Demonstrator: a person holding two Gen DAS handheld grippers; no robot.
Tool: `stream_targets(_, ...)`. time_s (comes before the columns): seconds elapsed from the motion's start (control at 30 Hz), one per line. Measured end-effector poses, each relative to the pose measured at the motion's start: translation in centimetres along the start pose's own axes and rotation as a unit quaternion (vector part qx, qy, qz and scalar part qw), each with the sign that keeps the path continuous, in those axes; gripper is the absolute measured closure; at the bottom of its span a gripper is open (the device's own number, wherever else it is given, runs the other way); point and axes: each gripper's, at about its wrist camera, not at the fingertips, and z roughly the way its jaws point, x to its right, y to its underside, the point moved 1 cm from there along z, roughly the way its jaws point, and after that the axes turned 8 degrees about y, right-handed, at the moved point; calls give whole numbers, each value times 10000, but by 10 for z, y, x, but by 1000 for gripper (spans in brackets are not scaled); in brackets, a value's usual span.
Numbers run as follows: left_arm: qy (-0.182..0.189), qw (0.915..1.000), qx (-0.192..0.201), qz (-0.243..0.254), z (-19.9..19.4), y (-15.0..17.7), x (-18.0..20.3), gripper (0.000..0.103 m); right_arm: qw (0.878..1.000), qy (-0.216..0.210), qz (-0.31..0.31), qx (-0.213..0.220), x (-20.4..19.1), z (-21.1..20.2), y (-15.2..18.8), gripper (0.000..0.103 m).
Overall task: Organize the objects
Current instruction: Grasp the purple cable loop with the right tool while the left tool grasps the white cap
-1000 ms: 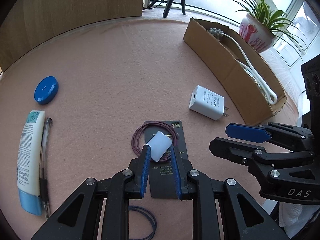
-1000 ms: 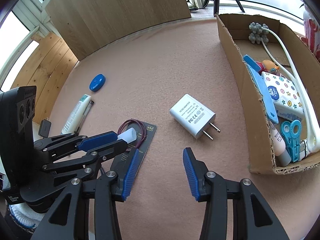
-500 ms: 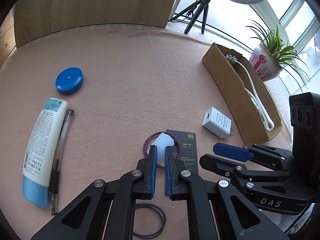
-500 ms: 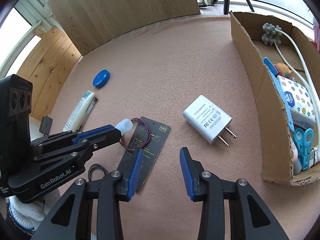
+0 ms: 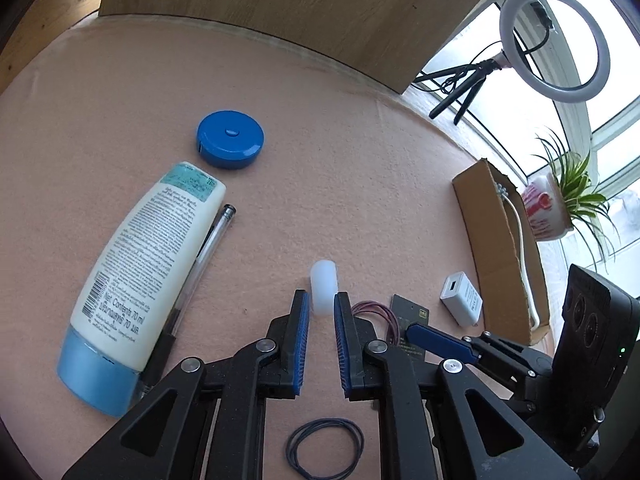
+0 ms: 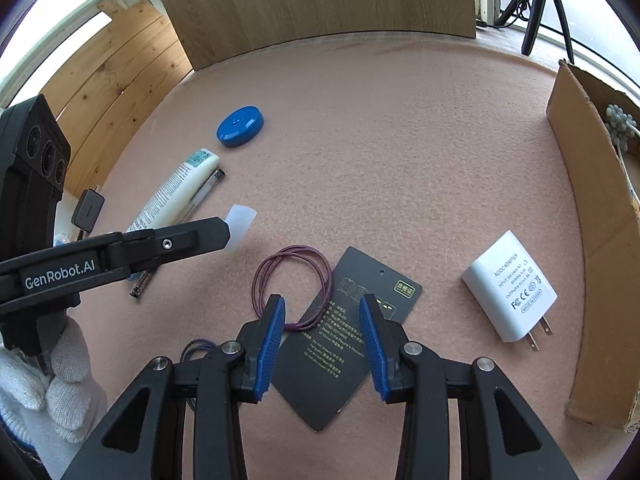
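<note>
My left gripper (image 5: 322, 300) holds a small white translucent cap (image 5: 323, 288) by its fingertips, just above the pink mat; its jaws are opening slightly, with the cap still between the pads. In the right wrist view the same cap (image 6: 240, 224) sticks out past the left gripper (image 6: 228, 232). My right gripper (image 6: 322, 308) stands open above a black card (image 6: 344, 336) and a purple hair-tie loop (image 6: 294, 284), with nothing gripped. A white charger (image 6: 510, 292) lies to its right.
A lotion tube (image 5: 148, 264), a pen (image 5: 200, 264) and a blue round tape measure (image 5: 230, 138) lie at the left. A cardboard box (image 6: 588, 216) stands along the right edge, a potted plant (image 5: 544, 212) behind it. Dark elastic bands (image 5: 324, 452) lie near me. A gloved hand (image 6: 52, 384) holds the left gripper.
My left gripper lifted the white cap off the black card, carried it left and rolled. My right gripper narrowed a little and shifted left, from near the charger to above the card.
</note>
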Motion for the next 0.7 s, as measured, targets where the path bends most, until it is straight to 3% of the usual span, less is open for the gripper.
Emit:
stream_targets(0.1, -325, 9992, -22, 252, 0, -1, 4, 68, 9997, -3, -260, -37, -11, 3, -3, 65)
stream_targets(0.2, -524, 9974, -130, 476, 4, -1, 6, 68, 9982, 97, -586, -39, -23, 6, -4, 53)
stream_targets(0.47, -757, 9930, -337, 842, 17, -9, 15, 68, 9916, 499, -1188, 63, -40, 11, 0, 53)
stream_targets(0.57, -841, 9916, -436, 878, 25, -10, 16, 68, 9844, 857, -1524, 183, -46, 11, 4, 69)
stream_targets(0.63, -914, 9912, -436, 856, 29, -10, 16, 70, 9854, 769, -1507, 196, -45, 10, 3, 88)
stream_targets(0.7, -938, 9915, -408, 800, 30, -10, 13, 75, 9866, 789, -1410, 224, -41, 10, 2, 94)
